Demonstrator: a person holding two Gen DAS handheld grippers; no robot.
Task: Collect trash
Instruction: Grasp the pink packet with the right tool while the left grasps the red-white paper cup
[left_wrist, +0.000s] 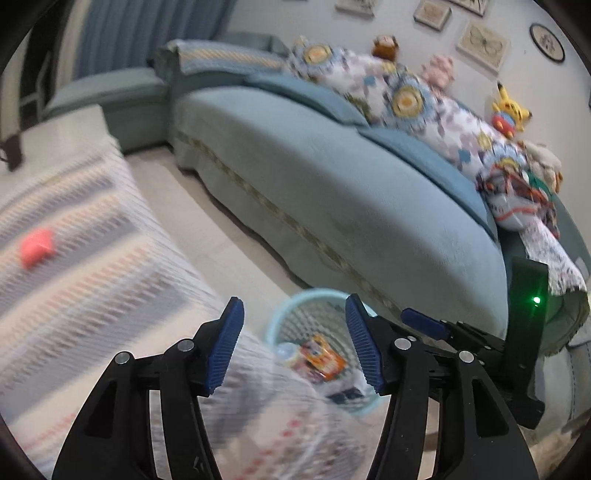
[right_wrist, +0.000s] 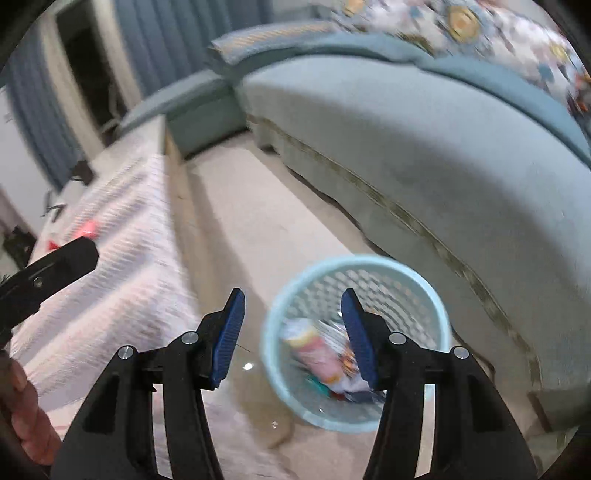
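The sofa (left_wrist: 332, 206) fills the upper right of both views, from about 12 to 4 o'clock; its far arm is cut off by the frame edge and its patterned cushions (left_wrist: 406, 99) are smeared by motion blur. A row of plush toys (left_wrist: 509, 110) sits along the sofa back at 2 o'clock, too soft to make out in detail. The framed pictures (left_wrist: 484, 44) on the wall at 1 o'clock carry drawings that cannot be read.

The table with its striped cloth (left_wrist: 92, 221) runs from 8 to 10 o'clock, heavily blurred. A pink object (left_wrist: 37, 247) lies on it at 9 o'clock; its shape cannot be told.

The pale blue mesh bin (right_wrist: 369, 266) stands on the floor between table and sofa, at about 5 o'clock in the right wrist view and 6 o'clock in the left. The trash (right_wrist: 321, 354) lies inside it: a pinkish wrapper, and an orange packet (left_wrist: 325, 358) whose print is too blurred to read. The near rim is hidden behind the fingers.

The left gripper (left_wrist: 295, 343) is spread with nothing between its blue pads. The right gripper (right_wrist: 293, 339) is likewise spread and empty, above the bin. A hand (right_wrist: 26, 413) shows at 8 o'clock, cut off by the edge.
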